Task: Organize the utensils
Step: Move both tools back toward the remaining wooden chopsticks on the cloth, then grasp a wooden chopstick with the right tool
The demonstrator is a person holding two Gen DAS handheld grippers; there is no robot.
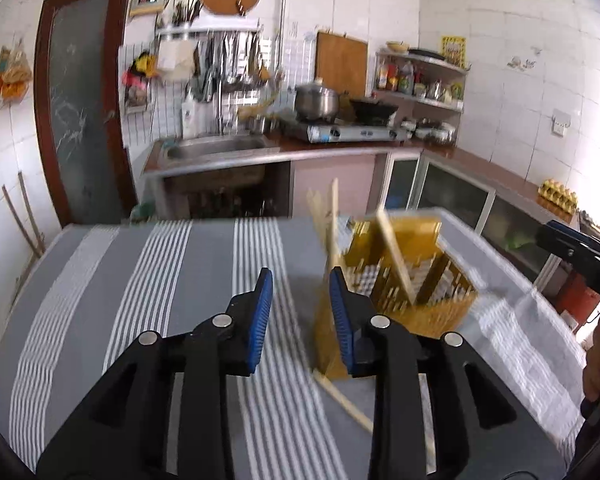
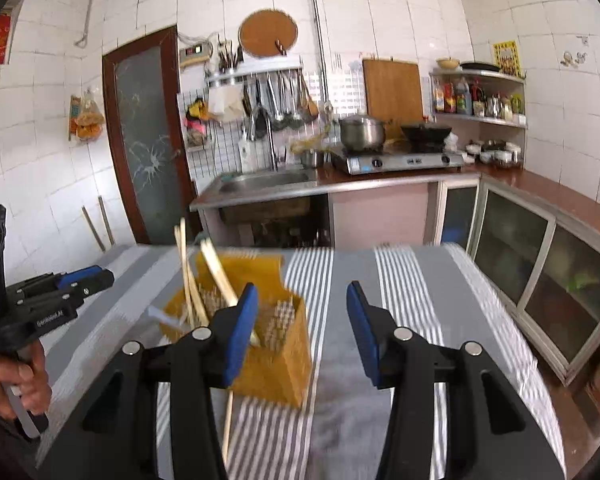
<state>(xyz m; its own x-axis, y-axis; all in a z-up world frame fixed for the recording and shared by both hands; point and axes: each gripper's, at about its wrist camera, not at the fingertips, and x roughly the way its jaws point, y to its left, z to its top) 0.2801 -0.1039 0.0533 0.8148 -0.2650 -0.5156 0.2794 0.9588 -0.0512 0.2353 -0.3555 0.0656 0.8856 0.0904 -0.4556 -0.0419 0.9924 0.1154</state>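
Both sets of fingers are spread apart and carry nothing: my left gripper (image 1: pixel 300 304) hangs over the striped cloth (image 1: pixel 140 280) on the worktop, my right gripper (image 2: pixel 302 324) over the same cloth further right. Between them sits the yellow slotted holder (image 2: pixel 278 356), with several pale chopsticks (image 2: pixel 188 276) leaning in its far left corner. One more stick (image 2: pixel 227 432) lies flat on the cloth, near side of the holder, partly under it or just beside it (blur hides which). I judge we are mid-sort, and that loose stick is next: my left should drop low, pinch it lengthwise and tip it upright. What looks like a white handle (image 2: pixel 162 316) at the holder's left is too smeared to name.
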